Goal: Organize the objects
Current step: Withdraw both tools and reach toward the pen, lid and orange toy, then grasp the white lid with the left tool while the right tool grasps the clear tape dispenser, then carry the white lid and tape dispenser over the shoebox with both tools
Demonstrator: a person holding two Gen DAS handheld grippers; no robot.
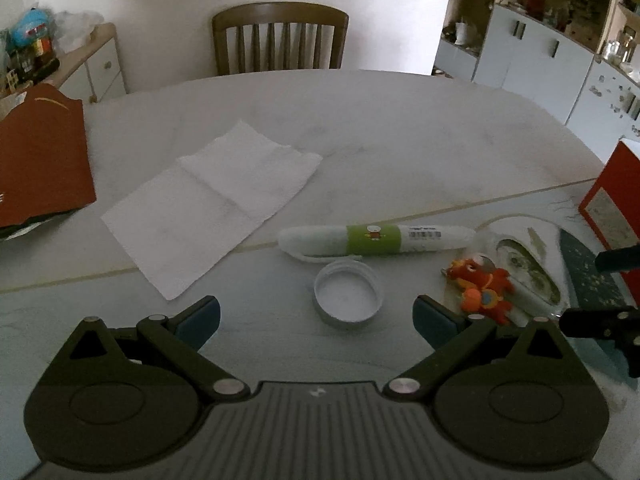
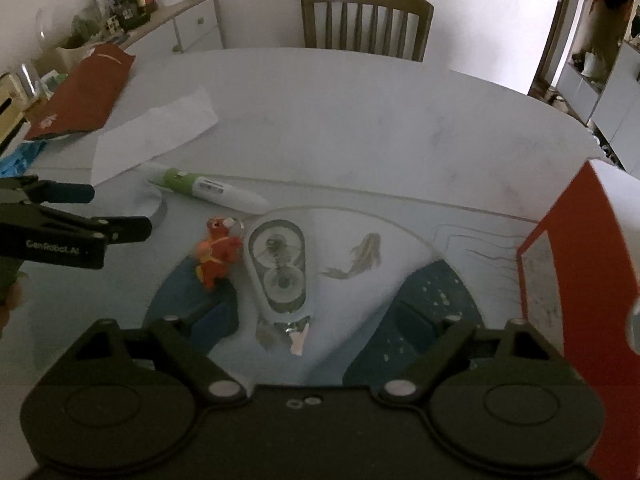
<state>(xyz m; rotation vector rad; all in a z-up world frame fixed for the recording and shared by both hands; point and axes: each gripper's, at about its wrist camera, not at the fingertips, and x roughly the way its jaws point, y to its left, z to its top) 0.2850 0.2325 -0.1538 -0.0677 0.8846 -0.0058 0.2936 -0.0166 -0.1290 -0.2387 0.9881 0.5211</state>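
Both grippers are over the table (image 1: pixel 400 132) rn, pointing down at the clutter. Left gripper (image 1: pixel 316 316) has its jaws wide apart w/ nothing between the pads; the white jar lid (image 1: pixel 347 296) sits on the table just ahead of it, at abt 12 o'clock, open side up, not touched. Past the lid lies a white tube w/ a green label (image 1: pixel 378 240), on its side, running 9 to 3. Paper towel (image 1: pixel 212 200) is flat at abt 10 o'clock from the lid, one fold doubled over.

Right gripper (image 2: pixel 316 320) is also spread wide, nothing clamped. A white tape dispenser thing (image 2: pixel 280 268) w/ two round windows lies just ahead of its jaws at 12, and its tip end reaches in between the fingers, but the pads don't press on it afaict. The little red-orange toy figure (image 2: pixel 218 252) lies touching the dispenser's side at 9 o'clock. A fish drawing (image 2: pixel 360 260) shows on the tabletop at 3 o'clock of the dispenser.

Red box (image 2: pixel 576 280) stands at the right edge, at 3 o'clock. Another red bag (image 1: pixel 40 160) is off at 9 o'clock, well apart from the rest. Wooden chair (image 1: pixel 280 36) at the far side, 12 o'clock.
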